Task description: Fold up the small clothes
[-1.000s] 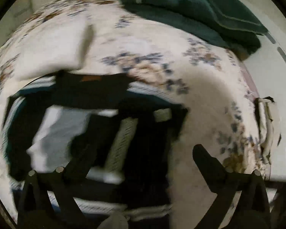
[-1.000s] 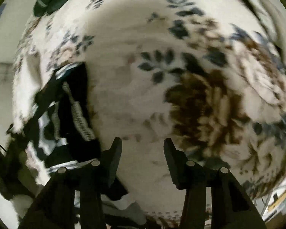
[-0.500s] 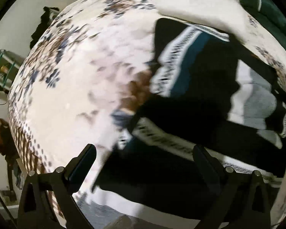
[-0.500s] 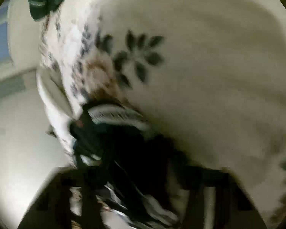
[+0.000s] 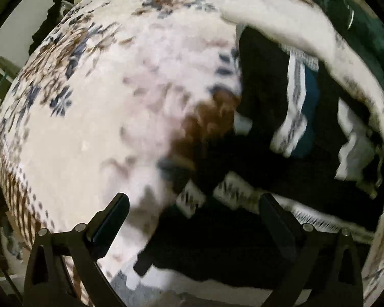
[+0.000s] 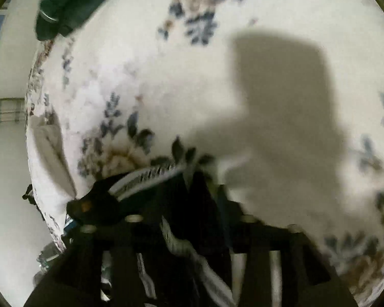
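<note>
We have the dark patterned garment [image 5: 263,158] lying crumpled on the floral blanket [image 5: 94,133], and the coming move turns on where its near edge sits. In the left wrist view the left claw [image 5: 192,217] stands with its fingers wide apart and nothing pinched — the right finger over black cloth, the left finger over bare blanket, so the hem runs between them. The garment's long axis appears to run away from us toward the upper right. The right claw [image 6: 192,204] is blurred against dark fabric [image 6: 166,199]; its jaws are opening, with cloth apparently between them. Compared with a second ago, the left claw's view has swung round — the garment now lies right of centre.
</note>
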`<action>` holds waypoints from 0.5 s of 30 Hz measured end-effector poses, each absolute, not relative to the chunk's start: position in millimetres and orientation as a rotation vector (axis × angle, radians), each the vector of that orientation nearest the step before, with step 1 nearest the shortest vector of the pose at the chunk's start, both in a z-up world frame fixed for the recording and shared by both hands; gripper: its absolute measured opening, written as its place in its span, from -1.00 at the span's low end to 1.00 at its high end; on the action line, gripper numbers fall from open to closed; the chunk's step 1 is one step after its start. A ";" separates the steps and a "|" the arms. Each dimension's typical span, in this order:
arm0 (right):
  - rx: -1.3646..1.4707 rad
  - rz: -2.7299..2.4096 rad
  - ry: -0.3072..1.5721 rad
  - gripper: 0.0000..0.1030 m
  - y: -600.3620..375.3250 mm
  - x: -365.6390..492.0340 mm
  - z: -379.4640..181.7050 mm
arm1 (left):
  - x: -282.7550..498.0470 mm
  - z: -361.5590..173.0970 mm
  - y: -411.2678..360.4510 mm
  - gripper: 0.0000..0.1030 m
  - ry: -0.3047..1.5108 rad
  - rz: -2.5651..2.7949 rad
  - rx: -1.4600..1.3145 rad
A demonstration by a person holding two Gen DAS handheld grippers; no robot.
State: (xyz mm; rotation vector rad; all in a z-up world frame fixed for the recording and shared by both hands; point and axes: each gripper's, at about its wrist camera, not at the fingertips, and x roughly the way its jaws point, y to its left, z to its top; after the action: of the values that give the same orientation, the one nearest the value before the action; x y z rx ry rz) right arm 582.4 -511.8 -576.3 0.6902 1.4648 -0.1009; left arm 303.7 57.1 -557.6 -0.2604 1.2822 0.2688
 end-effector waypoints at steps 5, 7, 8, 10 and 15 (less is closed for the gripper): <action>0.660 0.045 1.486 -0.02 -468.2 543.1 -543.3 | 358.4 -550.6 67.9 1.00 1.221 0.202 -0.241; 0.658 0.069 1.522 -0.02 -453.6 536.5 -549.0 | 375.1 -554.7 68.7 1.00 1.217 0.185 -0.235; 0.649 0.063 1.530 -0.02 -449.0 534.6 -553.6 | 384.9 -558.6 67.9 1.00 1.216 0.178 -0.221; 0.643 0.030 1.559 -0.02 -441.6 536.0 -571.2 | 391.2 -562.5 63.9 1.00 1.220 0.172 -0.201; 0.609 0.006 1.495 -0.95 -430.7 534.9 -575.1 | 397.2 -575.1 65.5 1.00 1.245 0.162 -0.201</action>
State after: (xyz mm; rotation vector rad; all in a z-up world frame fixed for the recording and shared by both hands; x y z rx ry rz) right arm 534.9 -430.7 -575.1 0.6091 1.4952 0.0057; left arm 397.2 65.5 -575.1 -0.2013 1.2454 0.1622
